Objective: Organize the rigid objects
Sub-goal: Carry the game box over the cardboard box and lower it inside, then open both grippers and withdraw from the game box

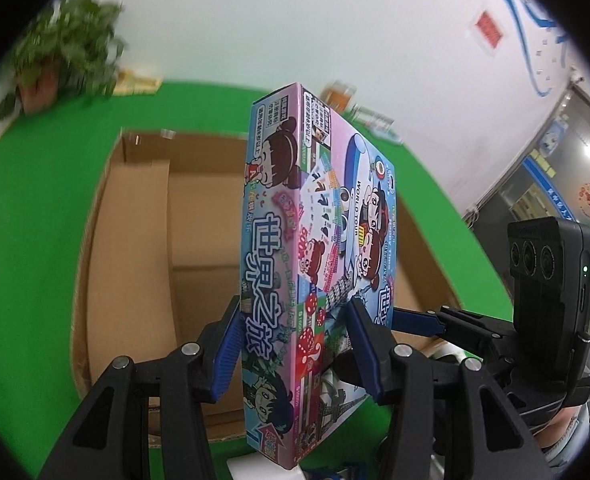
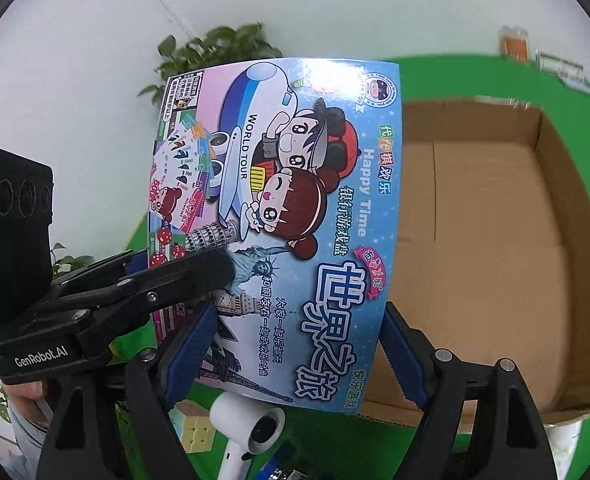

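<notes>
A colourful board game box [image 1: 315,200] with cartoon children and an airplane hangs upright in the air over an open cardboard box [image 1: 135,240]. My left gripper [image 1: 295,320] is shut on it, with one pad on the printed front and the other on the back. In the right wrist view the game box [image 2: 287,160] shows its full front. My right gripper [image 2: 295,328] is shut across its lower part, with a blue pad at each side edge. The left gripper's black finger [image 2: 199,276] lies on the front from the left. The cardboard box [image 2: 495,260] shows nothing inside.
A green cloth [image 1: 35,220] covers the table. A potted plant [image 1: 67,48] stands at the back corner. A white hair dryer [image 2: 247,424] and a pastel puzzle cube [image 2: 195,428] lie below the held game box. Small packages [image 2: 515,46] sit along the far edge.
</notes>
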### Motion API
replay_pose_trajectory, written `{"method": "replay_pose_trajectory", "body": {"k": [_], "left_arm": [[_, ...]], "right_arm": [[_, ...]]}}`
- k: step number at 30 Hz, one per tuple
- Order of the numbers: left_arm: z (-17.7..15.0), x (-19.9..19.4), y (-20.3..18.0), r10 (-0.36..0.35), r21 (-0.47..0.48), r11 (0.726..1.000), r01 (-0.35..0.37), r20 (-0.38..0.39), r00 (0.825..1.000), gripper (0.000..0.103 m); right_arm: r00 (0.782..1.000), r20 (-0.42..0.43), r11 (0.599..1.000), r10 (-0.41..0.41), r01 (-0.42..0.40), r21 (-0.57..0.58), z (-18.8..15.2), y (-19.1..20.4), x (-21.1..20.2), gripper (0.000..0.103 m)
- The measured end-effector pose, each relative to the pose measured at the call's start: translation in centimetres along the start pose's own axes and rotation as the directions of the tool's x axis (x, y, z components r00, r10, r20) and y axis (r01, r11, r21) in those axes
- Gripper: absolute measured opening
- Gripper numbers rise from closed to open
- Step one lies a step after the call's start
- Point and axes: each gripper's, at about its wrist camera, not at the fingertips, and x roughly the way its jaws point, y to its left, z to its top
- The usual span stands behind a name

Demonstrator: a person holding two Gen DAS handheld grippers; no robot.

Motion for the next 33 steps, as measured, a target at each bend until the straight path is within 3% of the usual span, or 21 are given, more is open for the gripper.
{"method": "replay_pose_trajectory", "body": {"k": [7,13,19,22,29,33], "left_arm": [[-1.2,3.0,2.0,0.041,-0.051,0.998,-0.045,-0.08,0.996,0.05],[-1.4,3.3,1.6,0.142,-0.035,0.989,-0.146,-0.104,0.984,0.051],[-1.3,2.5,0.9,0.287,0.014,0.958,-0.287,-0.092,0.953,0.047],[-1.4,0.4,-0.7,0.198,0.06,0.979,-0.196,-0.028,0.98,0.047],[-2.8,-3.6,-2.3,0.199,0.109,0.972,-0.208,0.086,0.976,0.05],[-3.7,-3.7,-1.9,0.195,0.105,0.974,-0.2,0.057,0.979,0.05]], "right_arm": [[0.993,-0.115,0.999,0.013,-0.009,0.035,-0.1,-1.5,4.7,0.078],[0.986,-0.163,0.998,0.034,-0.025,0.058,0.2,-2.2,6.8,0.077],[0.974,-0.222,0.997,0.04,-0.023,0.08,-0.4,-3.4,7.9,0.073],[0.969,-0.246,0.996,0.015,0.008,0.093,-0.4,-3.5,8.9,0.072],[0.967,-0.256,0.991,-0.009,0.042,0.124,-0.2,-4.2,8.6,0.072],[0.965,-0.261,0.987,-0.022,0.062,0.146,-0.6,-5.3,8.0,0.072]]}}
